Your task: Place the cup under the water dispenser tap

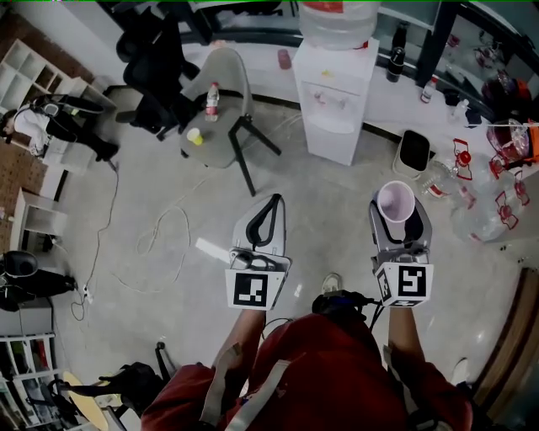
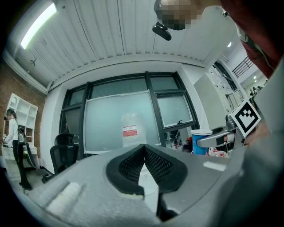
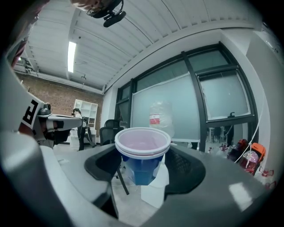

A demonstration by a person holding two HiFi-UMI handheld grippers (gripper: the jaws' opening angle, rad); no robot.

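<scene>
Starting with the cup (image 1: 395, 202), where does it sit?

Upright in the air between the jaws of the right gripper (image 1: 396, 207), near right in the head view. The jaws stand wide and clamp its blue sides. The right gripper view shows the cup (image 3: 143, 150) with a doubled white rim, filling the gap of that gripper (image 3: 144, 166).

What's in it?

Its inside reads pale pink. Whether it holds any liquid I can't tell.

And the left gripper (image 1: 274, 200)?

Its jaws meet at the tips with nothing between them, which its own view confirms (image 2: 144, 149).

Where's the water dispenser (image 1: 334, 101)?

Far, standing on the floor, well apart from the cup. The taps on its front are too small to make out. The big bottle (image 1: 337, 18) on top is cut off by the frame's upper edge, so its contents are hard to judge. It shows again behind the cup in the right gripper view (image 3: 160, 116).

Anything else?

A grey chair (image 1: 232, 71) at far left carries a small bottle (image 1: 212, 101) and a yellow cup (image 1: 194, 135).
</scene>
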